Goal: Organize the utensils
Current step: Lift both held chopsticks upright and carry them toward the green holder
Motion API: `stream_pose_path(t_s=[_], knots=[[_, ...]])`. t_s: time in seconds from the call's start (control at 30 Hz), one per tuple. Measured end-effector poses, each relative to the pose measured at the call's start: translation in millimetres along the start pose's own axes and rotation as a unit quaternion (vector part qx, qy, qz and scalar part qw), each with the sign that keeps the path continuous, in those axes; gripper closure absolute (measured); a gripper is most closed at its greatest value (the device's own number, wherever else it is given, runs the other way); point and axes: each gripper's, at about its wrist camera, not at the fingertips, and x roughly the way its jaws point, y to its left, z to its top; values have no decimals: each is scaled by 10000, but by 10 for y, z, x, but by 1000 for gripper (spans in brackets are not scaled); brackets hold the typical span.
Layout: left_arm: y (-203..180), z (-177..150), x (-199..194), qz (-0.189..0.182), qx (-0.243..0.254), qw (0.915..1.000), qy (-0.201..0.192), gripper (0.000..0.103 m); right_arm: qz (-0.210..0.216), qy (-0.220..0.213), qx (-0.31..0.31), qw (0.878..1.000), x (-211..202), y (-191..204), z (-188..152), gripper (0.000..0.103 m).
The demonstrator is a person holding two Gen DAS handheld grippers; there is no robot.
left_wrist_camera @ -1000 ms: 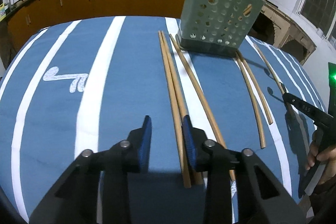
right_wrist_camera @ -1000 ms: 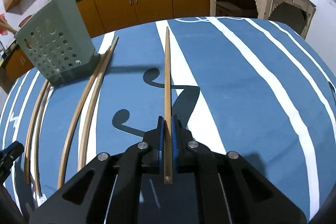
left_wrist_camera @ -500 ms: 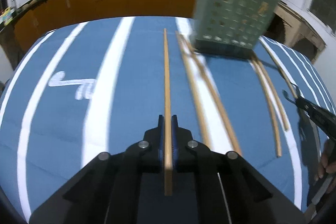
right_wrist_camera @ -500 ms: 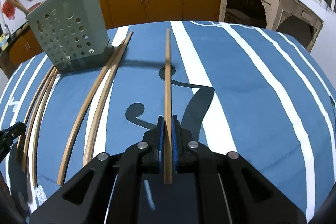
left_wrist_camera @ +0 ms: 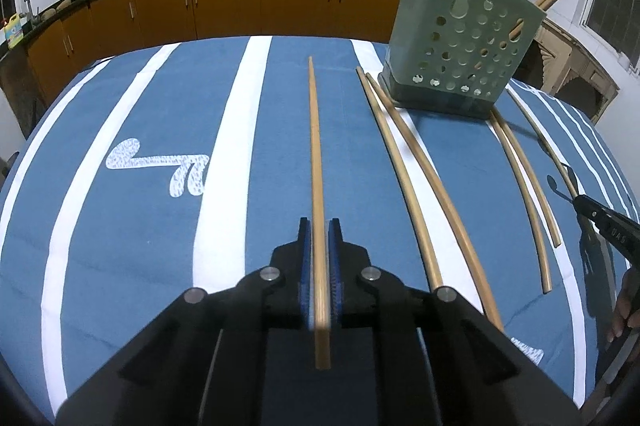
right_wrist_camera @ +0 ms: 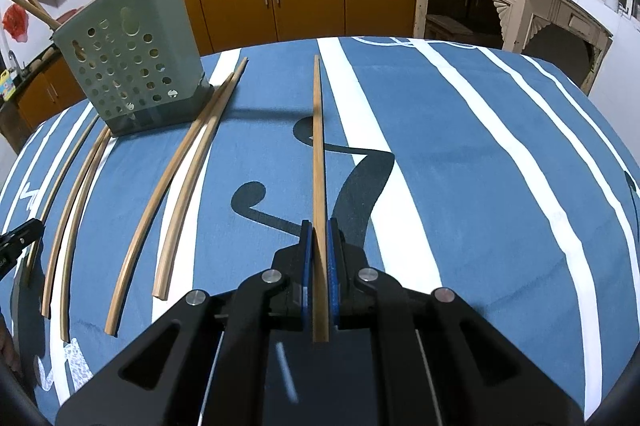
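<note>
Chopsticks are standing in the green holder (left_wrist_camera: 460,42) already, while four more (left_wrist_camera: 404,182) are lying loose on the blue striped cloth (left_wrist_camera: 132,234) beside it, so most of the sorting is remaining. Left gripper (left_wrist_camera: 319,242) is clamping one chopstick (left_wrist_camera: 316,162) lengthwise, having just closed on it; a second ago its jaws were open over three sticks. Right gripper (right_wrist_camera: 319,242) is still pinching its own chopstick (right_wrist_camera: 318,154)
</note>
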Motion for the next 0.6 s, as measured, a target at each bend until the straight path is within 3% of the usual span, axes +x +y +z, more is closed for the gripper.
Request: stream_pose_path(t_s=[0.6], knots=[[0, -161, -117, -37, 41, 10000, 11, 92, 111, 20, 20, 9999, -99, 20, -117, 95]])
